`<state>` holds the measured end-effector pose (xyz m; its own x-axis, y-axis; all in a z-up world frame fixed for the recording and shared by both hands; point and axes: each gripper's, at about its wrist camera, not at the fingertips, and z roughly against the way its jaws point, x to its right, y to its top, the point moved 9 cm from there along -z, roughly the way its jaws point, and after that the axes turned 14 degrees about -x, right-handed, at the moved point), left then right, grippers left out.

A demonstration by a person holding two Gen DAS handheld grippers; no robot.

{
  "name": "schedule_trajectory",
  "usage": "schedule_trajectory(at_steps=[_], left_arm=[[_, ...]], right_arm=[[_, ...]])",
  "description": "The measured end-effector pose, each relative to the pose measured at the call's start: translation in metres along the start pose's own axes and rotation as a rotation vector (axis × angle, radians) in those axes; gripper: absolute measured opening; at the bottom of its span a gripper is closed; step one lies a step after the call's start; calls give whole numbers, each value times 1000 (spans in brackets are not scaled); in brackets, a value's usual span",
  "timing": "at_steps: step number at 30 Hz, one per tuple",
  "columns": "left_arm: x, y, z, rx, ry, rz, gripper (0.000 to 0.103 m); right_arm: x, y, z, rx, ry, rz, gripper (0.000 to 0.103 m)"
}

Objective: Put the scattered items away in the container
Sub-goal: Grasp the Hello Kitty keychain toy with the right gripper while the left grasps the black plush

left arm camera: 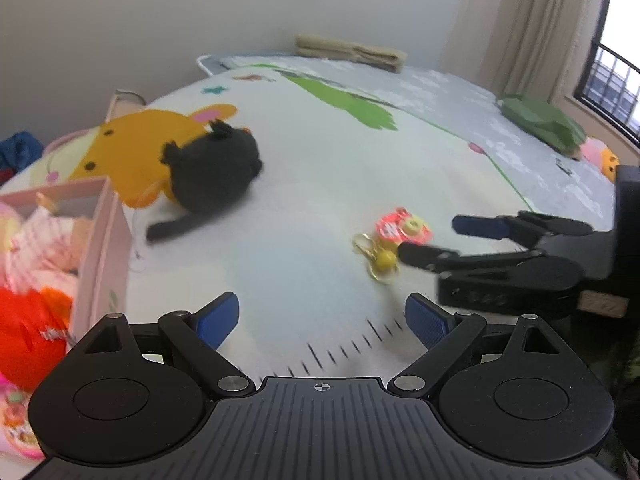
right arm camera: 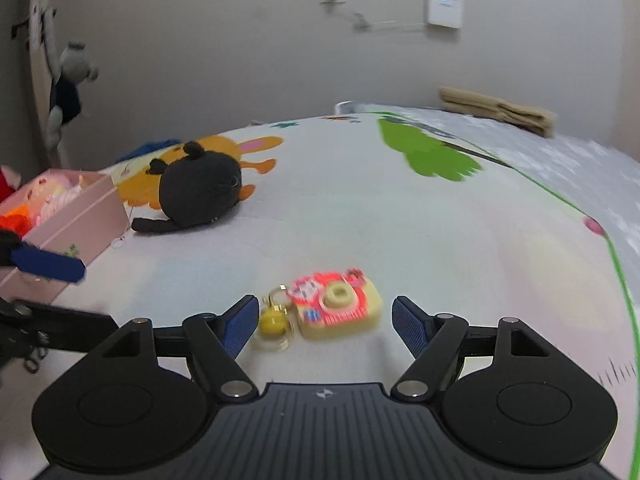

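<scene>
2 grippers, left (left arm camera: 322, 322) and right (right arm camera: 320, 326), jaws wide, right facing toy camera (right arm camera: 336, 306).

Room: plain beige wall (right arm camera: 200, 40); printed play mat (left arm camera: 320, 184); beige curtain (left arm camera: 520, 20); barred window (left arm camera: 612, 76), daylight; folded tan blanket (right arm camera: 500, 110).

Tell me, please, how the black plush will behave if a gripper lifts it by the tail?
The black plush looks soft and stuffed, so probably light. Its thin tail lies limp on the mat, so the body would likely dangle and swing. Being rounded, it may roll when pushed.
</scene>
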<state>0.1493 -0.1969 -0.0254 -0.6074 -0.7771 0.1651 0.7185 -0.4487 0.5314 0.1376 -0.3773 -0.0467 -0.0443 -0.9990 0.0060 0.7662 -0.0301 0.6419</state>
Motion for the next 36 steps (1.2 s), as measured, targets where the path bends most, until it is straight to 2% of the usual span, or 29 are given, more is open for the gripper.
schedule_trajectory(at_steps=[4,6,7,11,14,17,25,27,28,32,36], left_arm=[[-9,28,-2,35,53,39,94],[-12,44,-7,51,101,40,94],[-13,51,-9,59,127,37,95],[-22,79,-26,85,228,51,97],[-32,94,-46,59,284,70,97],[-47,107,-65,33,377,110,97],[-65,118,-102,-3,438,126,96],[-69,116,-106,-11,452,133,83],[-69,115,-106,-4,453,126,82],[-62,110,-100,-1,445,69,79],[-46,90,-77,2,383,73,79]], right_arm=[[1,9,-26,-40,20,-2,79],[-1,6,-32,-64,37,13,71],[-1,5,-30,-60,42,13,63],[3,-4,-19,-46,50,2,63],[8,-9,-3,-22,84,-33,63],[9,-12,13,-1,109,-49,63],[10,-23,35,21,140,-81,63],[9,-26,40,28,144,-88,63],[9,-27,41,32,147,-94,63],[9,-29,47,46,165,-114,63],[5,-28,54,66,174,-117,63]])
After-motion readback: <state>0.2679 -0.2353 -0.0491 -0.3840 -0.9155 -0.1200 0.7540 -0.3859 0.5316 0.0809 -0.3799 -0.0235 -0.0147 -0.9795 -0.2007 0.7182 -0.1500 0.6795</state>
